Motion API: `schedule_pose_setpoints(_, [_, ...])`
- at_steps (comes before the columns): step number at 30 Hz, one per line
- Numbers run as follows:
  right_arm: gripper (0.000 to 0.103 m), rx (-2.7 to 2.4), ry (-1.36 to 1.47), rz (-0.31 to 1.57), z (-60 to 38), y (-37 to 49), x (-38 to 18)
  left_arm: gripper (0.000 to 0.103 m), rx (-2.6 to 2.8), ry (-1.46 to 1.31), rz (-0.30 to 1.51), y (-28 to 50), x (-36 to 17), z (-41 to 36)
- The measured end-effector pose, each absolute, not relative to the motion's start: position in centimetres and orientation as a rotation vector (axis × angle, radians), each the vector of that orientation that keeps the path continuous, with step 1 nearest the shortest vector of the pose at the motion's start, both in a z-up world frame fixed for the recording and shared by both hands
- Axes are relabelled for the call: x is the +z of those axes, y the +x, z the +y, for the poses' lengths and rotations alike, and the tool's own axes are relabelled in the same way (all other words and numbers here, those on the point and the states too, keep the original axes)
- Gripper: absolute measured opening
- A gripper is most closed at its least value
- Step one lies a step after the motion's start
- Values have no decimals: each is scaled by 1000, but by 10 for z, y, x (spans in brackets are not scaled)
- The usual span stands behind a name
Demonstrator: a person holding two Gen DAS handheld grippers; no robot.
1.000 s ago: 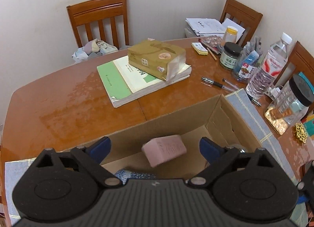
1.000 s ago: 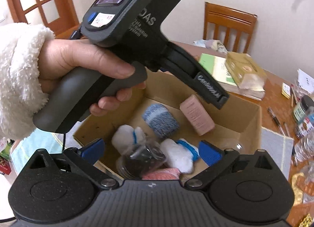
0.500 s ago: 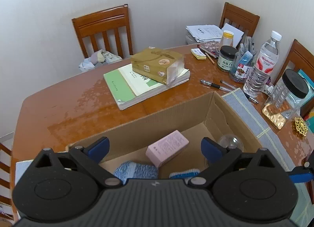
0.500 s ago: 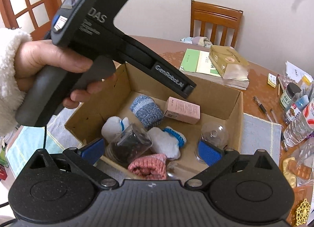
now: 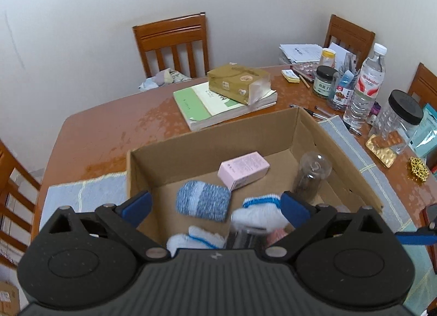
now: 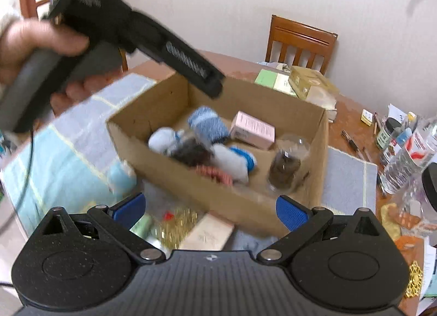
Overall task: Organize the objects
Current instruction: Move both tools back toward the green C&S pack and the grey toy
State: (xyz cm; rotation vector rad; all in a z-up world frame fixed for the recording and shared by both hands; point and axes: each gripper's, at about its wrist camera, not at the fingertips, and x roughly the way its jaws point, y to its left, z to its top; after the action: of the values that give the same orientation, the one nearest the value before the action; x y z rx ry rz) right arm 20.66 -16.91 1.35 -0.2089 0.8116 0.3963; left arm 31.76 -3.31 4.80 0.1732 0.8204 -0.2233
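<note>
Both claws, left claw (image 5: 215, 205) and right claw (image 6: 209, 208), gape empty above the cardboard box (image 5: 213, 142) mid-tabletop (image 5: 109, 130). Reaching in carelessly could topple the upright clear bottle (image 5: 311, 176) onto the pink carton (image 5: 243, 170).

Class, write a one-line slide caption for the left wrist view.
Open left gripper above a cardboard box holding a pink carton, rolled socks and a jar.

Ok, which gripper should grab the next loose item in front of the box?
Right, probably. The right gripper is open above the beige box outside the cardboard box; the left gripper, also open, hangs over the box's contents.
</note>
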Motion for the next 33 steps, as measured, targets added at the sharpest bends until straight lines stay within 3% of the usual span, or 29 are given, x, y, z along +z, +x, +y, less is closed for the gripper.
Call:
schedule_pose_setpoints(11, [103,333,-172,889,-206,179,-17,100,-134,159,820,267,34,-20])
schedule_pose_setpoints(33, [103,196,-80,951,-248,218,-92,100,13,48,947,190,-49,-23])
